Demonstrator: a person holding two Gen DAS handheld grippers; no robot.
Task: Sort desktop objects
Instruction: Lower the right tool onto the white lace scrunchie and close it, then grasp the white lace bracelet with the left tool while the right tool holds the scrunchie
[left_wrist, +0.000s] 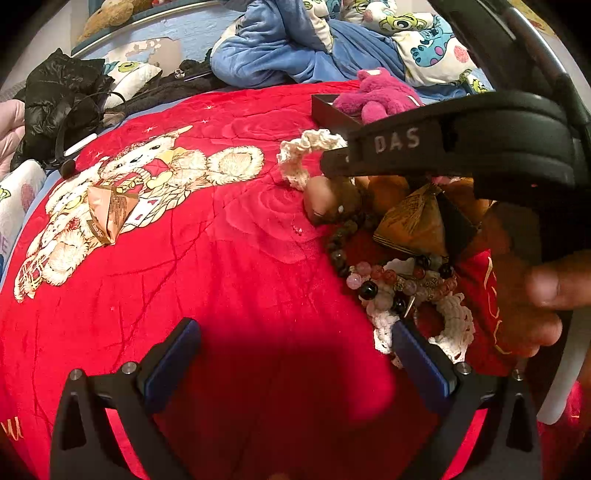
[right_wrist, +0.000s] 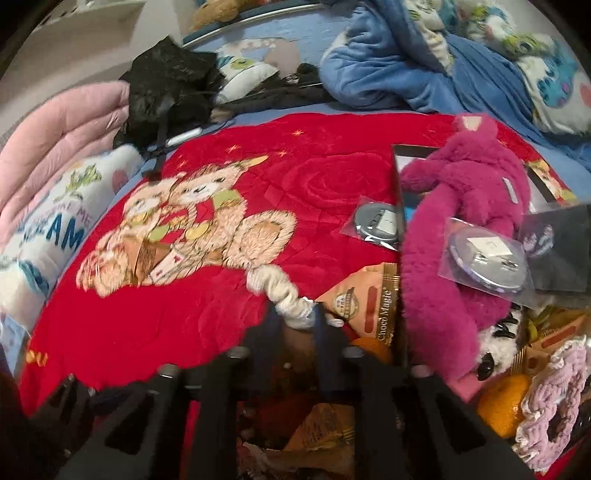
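The right gripper has its fingers pinched on a cream scrunchie, a ruffled, crinkly fabric ring lying on the red blanket just left of the Choco Magic packet. The left gripper hangs over bare blanket with its blue pads spread wide, a bead bracelet and a white lace scrunchie just beside its right finger.

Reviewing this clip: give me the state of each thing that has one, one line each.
Left claw: open, empty, over the red blanket.
Right claw: shut on the white scrunchie.
Black box: open, pink plush lying across it.
Triangular snack packet: sealed, lying alone on the blanket.
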